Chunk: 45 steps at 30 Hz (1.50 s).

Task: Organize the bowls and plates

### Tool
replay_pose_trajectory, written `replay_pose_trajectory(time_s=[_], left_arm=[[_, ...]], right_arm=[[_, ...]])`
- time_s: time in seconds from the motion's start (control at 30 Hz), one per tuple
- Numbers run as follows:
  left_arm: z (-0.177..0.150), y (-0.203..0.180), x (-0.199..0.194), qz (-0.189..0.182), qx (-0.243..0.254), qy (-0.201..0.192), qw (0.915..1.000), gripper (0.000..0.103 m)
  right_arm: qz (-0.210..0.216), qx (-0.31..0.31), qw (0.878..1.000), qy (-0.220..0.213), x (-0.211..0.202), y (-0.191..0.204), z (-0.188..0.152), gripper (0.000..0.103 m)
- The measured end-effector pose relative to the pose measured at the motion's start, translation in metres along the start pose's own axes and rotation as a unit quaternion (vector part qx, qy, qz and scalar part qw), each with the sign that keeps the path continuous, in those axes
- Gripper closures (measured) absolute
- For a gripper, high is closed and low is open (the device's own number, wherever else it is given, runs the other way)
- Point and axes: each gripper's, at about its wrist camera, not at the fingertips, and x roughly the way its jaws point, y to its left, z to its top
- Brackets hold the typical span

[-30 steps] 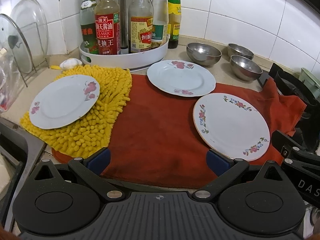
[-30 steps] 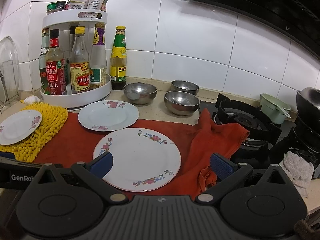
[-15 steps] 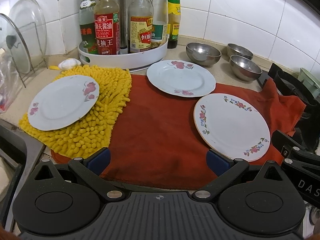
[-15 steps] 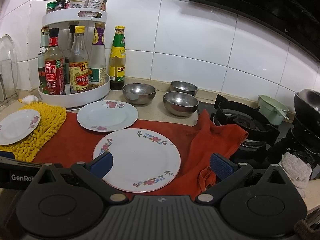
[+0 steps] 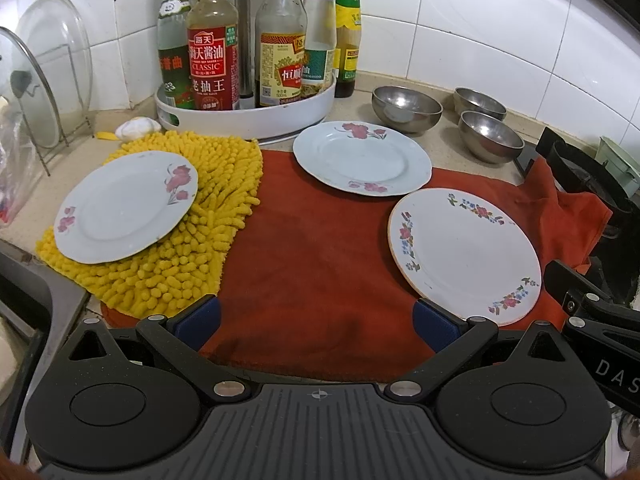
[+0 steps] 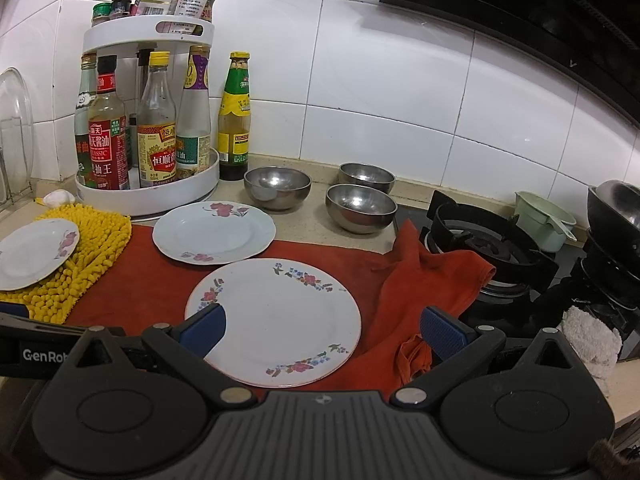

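Note:
Three flowered white plates lie apart on the counter. The large plate [image 5: 466, 254] [image 6: 276, 320] is on the red cloth [image 5: 316, 280] at the front right. A smaller plate [image 5: 362, 158] [image 6: 214, 233] sits behind it. Another small plate [image 5: 126, 204] [image 6: 34, 252] rests on the yellow mat [image 5: 180, 248]. Three steel bowls stand apart at the back: one [image 5: 406, 108] [image 6: 277, 187] on the left, two [image 6: 361, 207] [image 6: 367, 176] to its right. My left gripper [image 5: 316, 322] is open and empty above the cloth's front. My right gripper [image 6: 322, 328] is open and empty over the large plate's near edge.
A white turntable rack [image 5: 248, 116] of sauce bottles stands at the back left. Glass lids [image 5: 36, 80] lean in a wire rack at far left. A gas hob [image 6: 488, 248] with a black wok [image 6: 616, 216] and a green ladle cup [image 6: 542, 220] is on the right.
Both views have shifted only slightly; the left gripper has drifted a little. The plates and bowls have not moved.

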Motion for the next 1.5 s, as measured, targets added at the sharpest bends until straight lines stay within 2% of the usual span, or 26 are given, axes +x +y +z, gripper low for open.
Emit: replay_pose_trajectory(time_s=[0.63, 1.03, 1.3, 1.5], left_arm=[[0.002, -0.007, 0.006, 0.006, 0.003, 0.005, 1.0000, 0.000], [0.002, -0.013, 0.017, -0.001, -0.009, 0.027, 0.9996, 0.001], [0.009, -0.017, 0.024, -0.016, -0.014, 0.010, 0.9997, 0.000], [0.014, -0.025, 0.032, -0.042, 0.014, -0.007, 0.9990, 0.000]], right_arm=[[0.001, 0.000, 1.000, 0.006, 0.007, -0.006, 0.002, 0.003], [0.000, 0.004, 1.000, 0.020, 0.019, -0.012, 0.001, 0.003], [-0.004, 0.000, 1.000, 0.021, 0.030, -0.021, 0.005, 0.003], [-0.009, -0.006, 1.000, 0.022, 0.045, -0.032, 0.008, 0.003]])
